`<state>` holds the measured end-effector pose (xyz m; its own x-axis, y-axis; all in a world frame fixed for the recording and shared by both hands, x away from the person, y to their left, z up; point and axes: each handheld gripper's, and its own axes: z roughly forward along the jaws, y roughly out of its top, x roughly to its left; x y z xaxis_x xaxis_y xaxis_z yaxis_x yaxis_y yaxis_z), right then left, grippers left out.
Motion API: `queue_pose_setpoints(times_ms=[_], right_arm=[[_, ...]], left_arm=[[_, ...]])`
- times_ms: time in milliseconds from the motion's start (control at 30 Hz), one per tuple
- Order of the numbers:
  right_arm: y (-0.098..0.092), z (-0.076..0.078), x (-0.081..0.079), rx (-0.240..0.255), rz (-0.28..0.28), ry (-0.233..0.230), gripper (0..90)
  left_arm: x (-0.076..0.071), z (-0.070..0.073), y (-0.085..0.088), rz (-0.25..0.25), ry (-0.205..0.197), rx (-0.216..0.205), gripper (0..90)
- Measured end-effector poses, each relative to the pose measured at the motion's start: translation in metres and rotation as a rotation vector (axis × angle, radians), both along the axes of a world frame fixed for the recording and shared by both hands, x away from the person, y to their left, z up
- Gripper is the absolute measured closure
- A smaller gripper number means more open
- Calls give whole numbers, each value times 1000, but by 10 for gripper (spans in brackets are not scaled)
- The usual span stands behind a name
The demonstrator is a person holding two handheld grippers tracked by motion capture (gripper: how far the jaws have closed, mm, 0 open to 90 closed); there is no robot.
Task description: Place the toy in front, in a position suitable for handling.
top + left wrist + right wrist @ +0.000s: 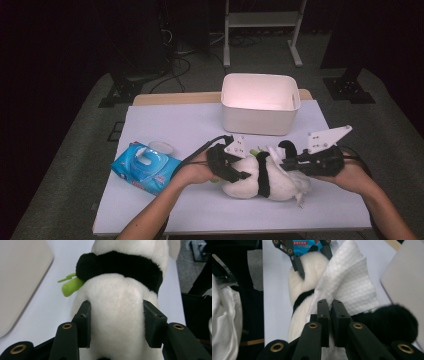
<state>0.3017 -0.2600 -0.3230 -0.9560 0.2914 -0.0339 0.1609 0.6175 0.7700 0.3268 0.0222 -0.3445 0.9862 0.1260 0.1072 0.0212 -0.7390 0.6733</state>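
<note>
Plush panda (260, 180): lying on white counter (200, 200), in front of white bin (260, 102). Left tool (116, 322): jaws clamped on panda's white body. Right tool (330, 315): jaws together, pinching white wipe (348, 282) against panda. Blue wipes pack (145, 167): left of the panda.

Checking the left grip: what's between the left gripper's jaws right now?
The white body of the plush panda sits between the left gripper's jaws, pads against its sides. The left gripper view shows it best.
</note>
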Motion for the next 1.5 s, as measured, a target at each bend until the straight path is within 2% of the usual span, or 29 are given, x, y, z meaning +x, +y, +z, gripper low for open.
queue_pose_setpoints(times_ms=[167, 367, 500, 567, 667, 800, 833, 900, 967, 1000, 1033, 1067, 1133, 1200, 1300, 1500], right_arm=[[17, 2, 11, -16, 22, -7, 850], [12, 4, 10, -75, 10, -6, 848], [12, 9, 13, -66, -12, -26, 845], [15, 4, 13, -68, -5, -12, 846], [18, -5, 11, -68, 12, 28, 849], [16, -11, 0, -82, 28, 46, 850], [15, -12, -4, -84, 36, 48, 850], [14, -15, -8, -78, 56, 57, 851], [13, -17, -13, -76, 63, 58, 851], [13, -17, -14, -75, 68, 49, 850], [13, -18, -15, -72, 67, 49, 850], [13, -18, -17, -71, 69, 49, 851], [13, -19, -18, -68, 74, 51, 850], [12, -19, -19, -67, 80, 47, 850], [12, -19, -20, -67, 81, 46, 850], [13, -19, -21, -76, 88, 40, 849]], left_arm=[[0, 4, 18, 17, -17, 9, 489], [-7, -2, 27, 16, -18, -14, 482], [-12, -2, 26, 1, -31, 0, 471], [-12, -1, 27, -3, -16, -1, 442], [-12, 2, 27, -13, 35, -10, 390], [-9, 10, 23, -33, 94, -23, 358], [-9, 13, 23, -37, 106, -42, 360], [-7, 21, 23, -46, 118, -82, 381], [-5, 29, 20, -41, 99, -95, 386], [-3, 31, 18, -34, 87, -84, 397], [1, 31, 14, -13, 56, -49, 419], [4, 30, 10, 3, 48, -25, 433], [11, 27, 4, -10, 75, -17, 492], [16, 23, -1, -3, 75, -7, 522], [24, 16, -6, -16, 104, 9, 566], [35, 10, -15, -16, 122, 48, 593]])
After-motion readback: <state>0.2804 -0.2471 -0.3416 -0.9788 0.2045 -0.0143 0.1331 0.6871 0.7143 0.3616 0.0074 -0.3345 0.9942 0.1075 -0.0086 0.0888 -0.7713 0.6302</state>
